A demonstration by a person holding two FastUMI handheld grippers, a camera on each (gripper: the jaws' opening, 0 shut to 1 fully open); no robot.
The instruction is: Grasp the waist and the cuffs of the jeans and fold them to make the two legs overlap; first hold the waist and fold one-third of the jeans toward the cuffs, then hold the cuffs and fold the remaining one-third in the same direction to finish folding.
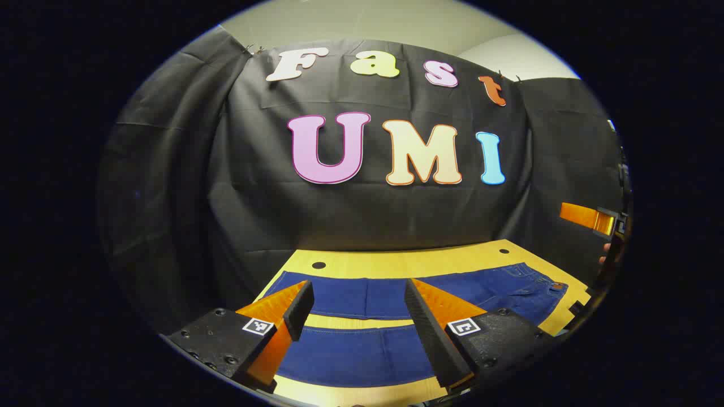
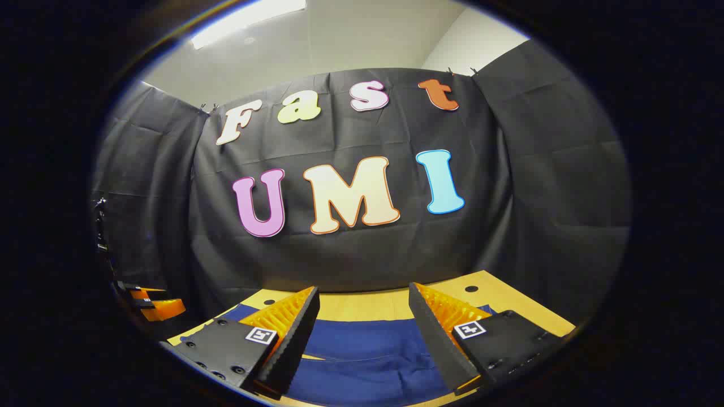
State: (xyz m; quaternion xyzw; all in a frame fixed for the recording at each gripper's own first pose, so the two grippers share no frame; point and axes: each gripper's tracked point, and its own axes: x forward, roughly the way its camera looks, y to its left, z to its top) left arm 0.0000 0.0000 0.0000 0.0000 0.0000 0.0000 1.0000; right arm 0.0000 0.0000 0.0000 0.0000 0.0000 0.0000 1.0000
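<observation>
Two dark blue denim jeans legs (image 1: 362, 316) lay flat and side by side on the pale wooden table (image 1: 407, 263), waistband (image 1: 537, 277) toward the right, a strip of table showing between them, so the task looked to be at its very start with the legs not yet overlapped. Both claws hung above the cloth, the left gripper (image 1: 359, 314) and right gripper (image 2: 365, 325) spread wide and holding nothing. Judging from this, the next move called for lowering onto waist and cuffs.
</observation>
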